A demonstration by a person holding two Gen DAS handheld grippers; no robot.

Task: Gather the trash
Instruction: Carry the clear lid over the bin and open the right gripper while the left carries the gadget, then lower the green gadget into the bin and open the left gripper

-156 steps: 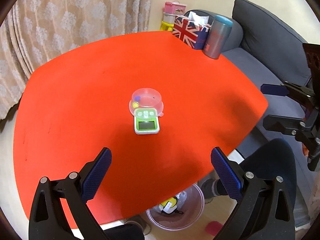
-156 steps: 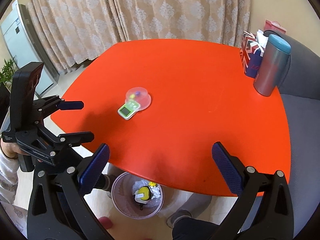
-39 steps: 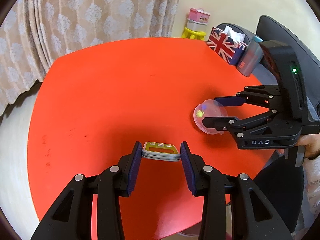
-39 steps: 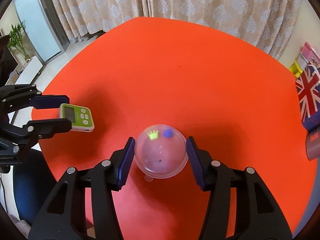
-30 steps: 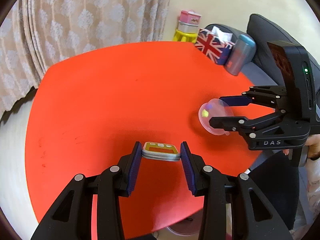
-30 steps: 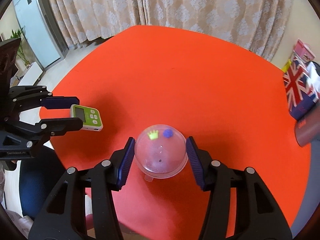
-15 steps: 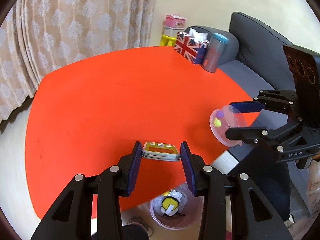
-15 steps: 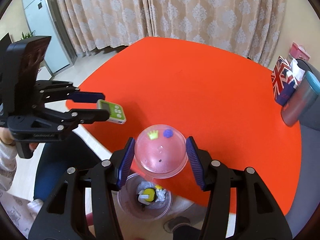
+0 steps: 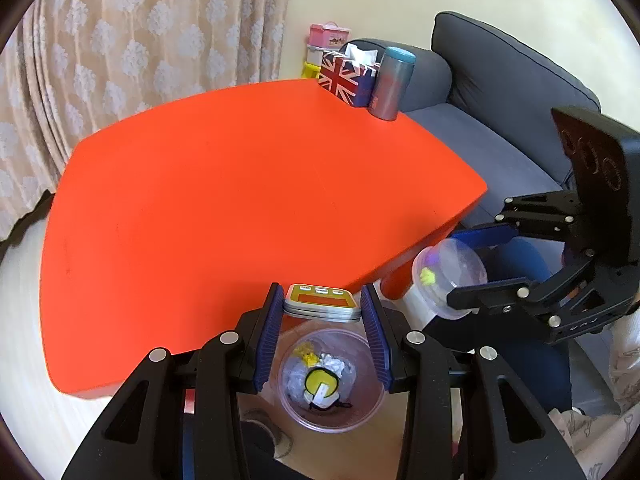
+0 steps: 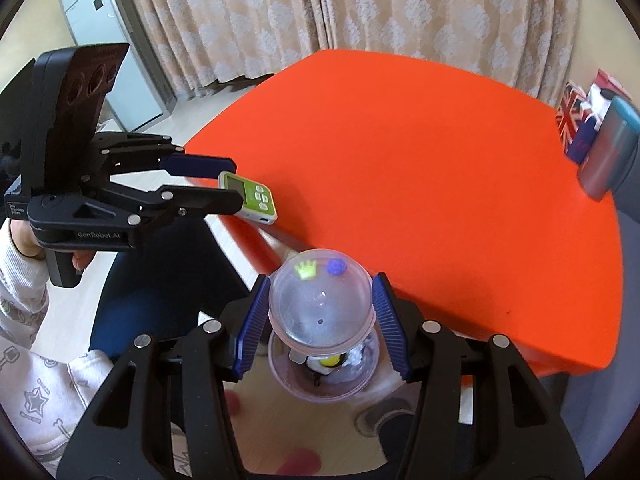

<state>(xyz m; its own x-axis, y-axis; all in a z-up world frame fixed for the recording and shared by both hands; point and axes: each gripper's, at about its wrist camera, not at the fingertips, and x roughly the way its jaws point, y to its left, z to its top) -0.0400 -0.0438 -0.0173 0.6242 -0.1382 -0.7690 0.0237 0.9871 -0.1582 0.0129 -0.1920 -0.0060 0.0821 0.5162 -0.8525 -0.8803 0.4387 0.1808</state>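
My left gripper [image 9: 322,318] is shut on a green and white digital timer [image 9: 320,303] and holds it in the air above a clear trash bin [image 9: 366,412] on the floor. The timer also shows in the right wrist view [image 10: 252,198]. My right gripper [image 10: 320,318] is shut on a clear plastic dome capsule [image 10: 320,304] with a yellow crown and a blue blob inside, held just above the same bin [image 10: 288,380]. The bin holds crumpled wrappers and a yellow item. The capsule also shows in the left wrist view [image 9: 448,270].
The red table [image 9: 240,192] lies beyond both grippers, with a Union Jack tissue box [image 9: 344,78] and a grey tumbler [image 9: 390,84] at its far corner. A grey sofa [image 9: 500,92] stands to the right. Curtains hang behind. The person's legs are beside the bin.
Both grippers have lifted the timer and the capsule off the table and pulled back over the table's near edge. They now hang above the trash bin on the floor.
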